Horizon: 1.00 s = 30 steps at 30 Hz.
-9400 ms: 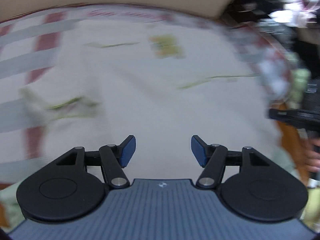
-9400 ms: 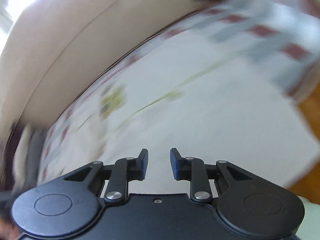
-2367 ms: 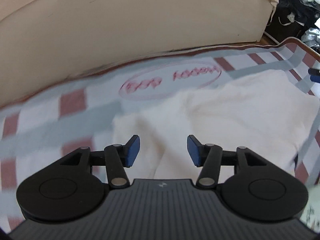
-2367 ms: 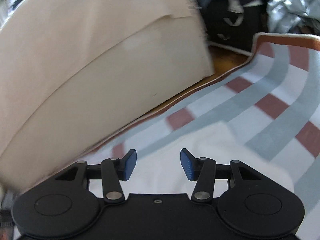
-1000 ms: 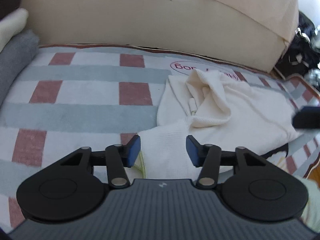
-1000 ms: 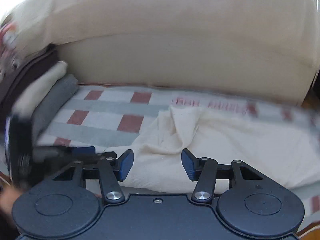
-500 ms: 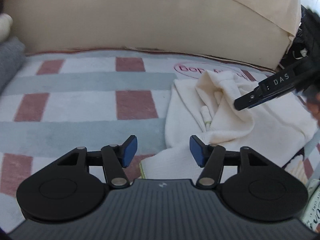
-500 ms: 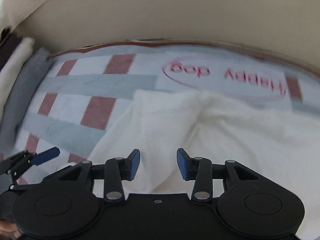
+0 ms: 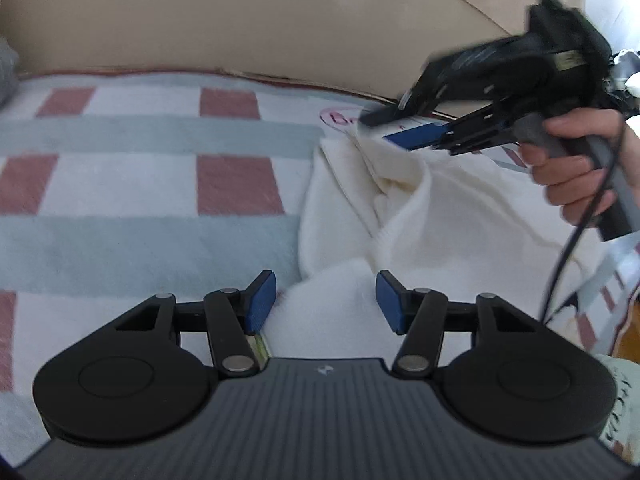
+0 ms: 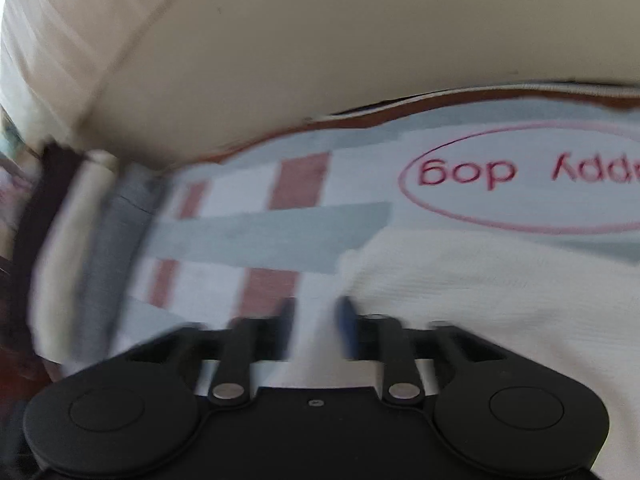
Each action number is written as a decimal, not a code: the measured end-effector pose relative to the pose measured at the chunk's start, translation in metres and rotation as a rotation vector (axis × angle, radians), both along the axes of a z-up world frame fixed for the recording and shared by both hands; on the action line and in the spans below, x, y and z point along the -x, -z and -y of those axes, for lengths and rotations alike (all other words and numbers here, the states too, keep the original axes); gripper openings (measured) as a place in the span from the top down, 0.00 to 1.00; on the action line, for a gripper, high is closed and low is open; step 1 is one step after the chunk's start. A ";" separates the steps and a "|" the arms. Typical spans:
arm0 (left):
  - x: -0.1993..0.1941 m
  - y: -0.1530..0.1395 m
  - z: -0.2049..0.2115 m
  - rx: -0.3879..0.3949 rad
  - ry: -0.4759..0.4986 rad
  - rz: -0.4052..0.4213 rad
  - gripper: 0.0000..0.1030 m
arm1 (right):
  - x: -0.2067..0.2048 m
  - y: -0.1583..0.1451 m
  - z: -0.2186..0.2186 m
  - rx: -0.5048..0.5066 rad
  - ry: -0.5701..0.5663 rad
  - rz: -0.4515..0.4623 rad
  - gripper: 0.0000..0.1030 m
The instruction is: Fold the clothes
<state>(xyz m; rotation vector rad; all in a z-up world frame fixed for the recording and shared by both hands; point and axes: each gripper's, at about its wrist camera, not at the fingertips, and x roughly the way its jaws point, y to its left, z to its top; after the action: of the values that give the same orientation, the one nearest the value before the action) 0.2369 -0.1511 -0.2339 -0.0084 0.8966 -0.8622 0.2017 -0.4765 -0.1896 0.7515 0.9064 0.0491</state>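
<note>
Checked blanket (image 9: 140, 240) under cream garment (image 9: 440, 240), right gripper (image 9: 384, 128) opening over it

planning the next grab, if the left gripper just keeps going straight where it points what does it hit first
Most likely the cream garment: its near edge lies just ahead between the open fingers of the left gripper, with the checked blanket beneath. Depth is hard to judge, so contact may come slightly later.

Cream ribbed knit garment (image 9: 432, 240), soft woven checked blanket (image 9: 140, 200), matt black plastic left gripper (image 9: 326, 300)
</note>
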 end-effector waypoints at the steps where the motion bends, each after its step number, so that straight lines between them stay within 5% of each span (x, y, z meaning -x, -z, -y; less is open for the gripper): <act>1: 0.000 0.001 0.001 -0.010 0.001 -0.006 0.46 | 0.011 -0.004 0.003 -0.039 0.013 0.021 0.49; 4: 0.000 0.005 0.006 -0.029 0.012 -0.022 0.39 | 0.057 -0.012 0.013 -0.076 0.062 0.063 0.49; 8: -0.002 0.004 0.022 -0.056 0.010 -0.027 0.34 | 0.146 -0.008 0.031 0.063 0.214 0.014 0.49; 14: -0.013 -0.001 0.025 0.075 -0.018 -0.098 0.34 | 0.263 0.006 0.049 0.144 0.447 -0.058 0.49; 22: -0.023 -0.002 0.073 0.023 0.029 -0.033 0.34 | 0.307 0.018 0.067 0.134 0.604 -0.102 0.49; 24: -0.020 0.006 0.093 -0.083 0.082 -0.038 0.42 | 0.304 0.017 0.070 0.154 0.608 -0.118 0.49; 25: -0.023 0.015 0.103 -0.162 0.094 -0.060 0.68 | 0.302 0.016 0.071 0.155 0.604 -0.122 0.49; 27: -0.021 0.012 0.102 -0.147 0.047 -0.032 0.95 | 0.301 0.015 0.073 0.165 0.603 -0.128 0.49; 30: -0.018 -0.013 0.077 -0.070 -0.060 -0.010 0.96 | 0.303 0.015 0.074 0.180 0.611 -0.129 0.48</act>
<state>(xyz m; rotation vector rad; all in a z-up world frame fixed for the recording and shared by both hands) 0.2553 -0.2281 -0.2210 0.0214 0.9308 -0.7748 -0.1009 -0.5506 -0.2049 0.8410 0.7585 -0.6181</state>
